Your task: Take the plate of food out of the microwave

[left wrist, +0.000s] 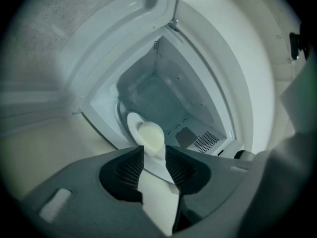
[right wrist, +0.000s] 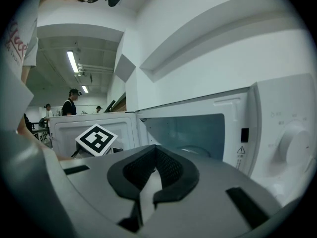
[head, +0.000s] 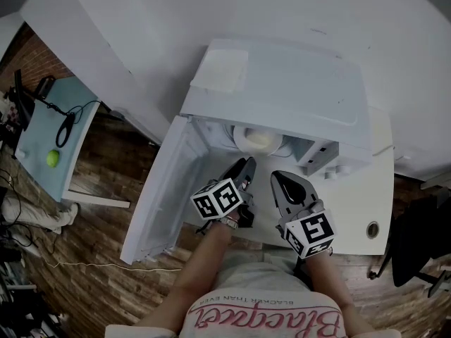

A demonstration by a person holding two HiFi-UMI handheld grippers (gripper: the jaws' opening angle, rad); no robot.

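Observation:
The white microwave (head: 282, 76) stands with its door (head: 165, 189) swung out to the left. Inside sits a white plate (head: 257, 141) carrying a pale mound of food (left wrist: 151, 135). My left gripper (head: 246, 164) is at the cavity mouth, just in front of the plate. In the left gripper view its jaws (left wrist: 154, 151) stand apart and open, and the plate (left wrist: 134, 125) lines up with the gap; whether the pads touch its rim I cannot tell. My right gripper (head: 278, 178) hovers beside it to the right, outside the cavity, its jaws (right wrist: 155, 148) shut with nothing in them.
The microwave's control panel with its dial (right wrist: 292, 143) is at the right of the cavity. The white desk (head: 372, 229) has a cable hole near its right edge. A low table (head: 42, 129) with a green ball (head: 52, 158) stands at the left. People (right wrist: 72, 103) stand far behind.

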